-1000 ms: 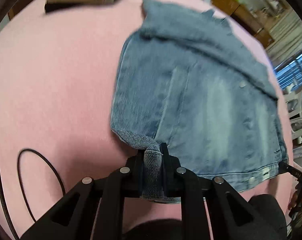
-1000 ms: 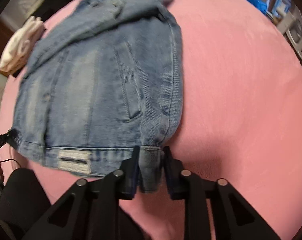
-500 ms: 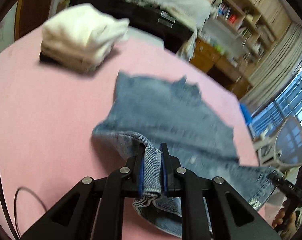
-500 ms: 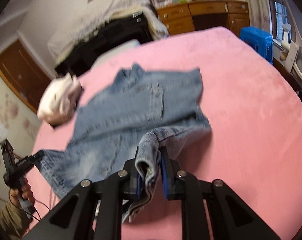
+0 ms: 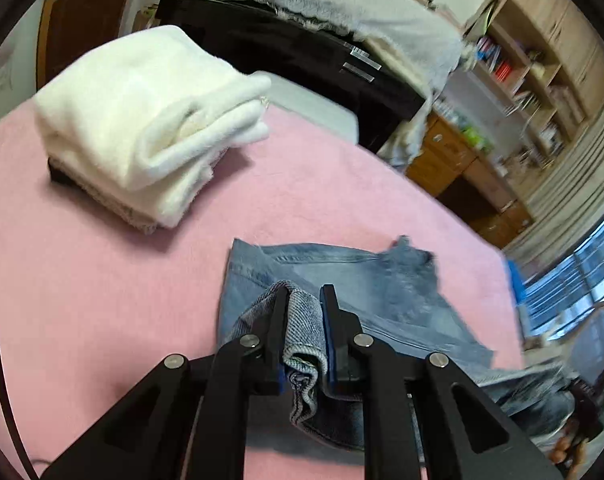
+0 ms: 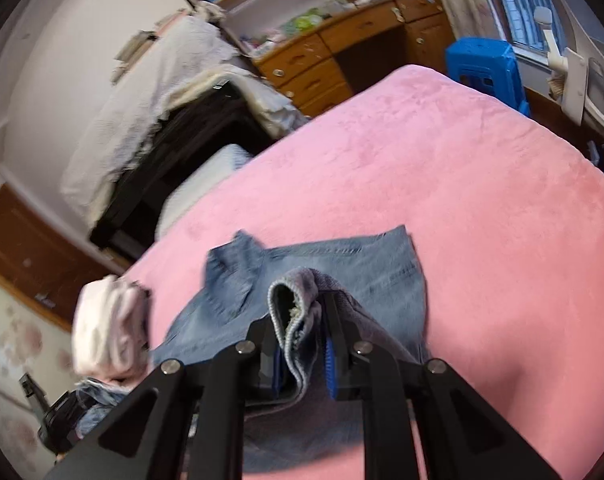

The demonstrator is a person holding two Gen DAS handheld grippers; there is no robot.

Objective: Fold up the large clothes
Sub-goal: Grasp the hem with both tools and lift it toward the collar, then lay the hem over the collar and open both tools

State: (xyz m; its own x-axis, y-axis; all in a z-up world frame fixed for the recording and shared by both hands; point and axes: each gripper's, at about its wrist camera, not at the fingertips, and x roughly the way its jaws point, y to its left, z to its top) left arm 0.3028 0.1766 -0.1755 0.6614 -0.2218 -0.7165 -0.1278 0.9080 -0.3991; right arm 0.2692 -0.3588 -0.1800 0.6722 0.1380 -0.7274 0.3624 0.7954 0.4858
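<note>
Both grippers clench the denim jacket (image 5: 342,280) hem: left gripper (image 5: 304,334) and right gripper (image 6: 302,326) hold opposite corners lifted over the collar end, which lies on the pink bed (image 5: 101,280), likely to fold it evenly.

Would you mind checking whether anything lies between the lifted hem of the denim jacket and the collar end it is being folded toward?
Nothing visible does. Both the left gripper and right gripper clamp the denim jacket hem, and only flat denim lies ahead. The folded white towels sit apart on the pink blanket.
</note>
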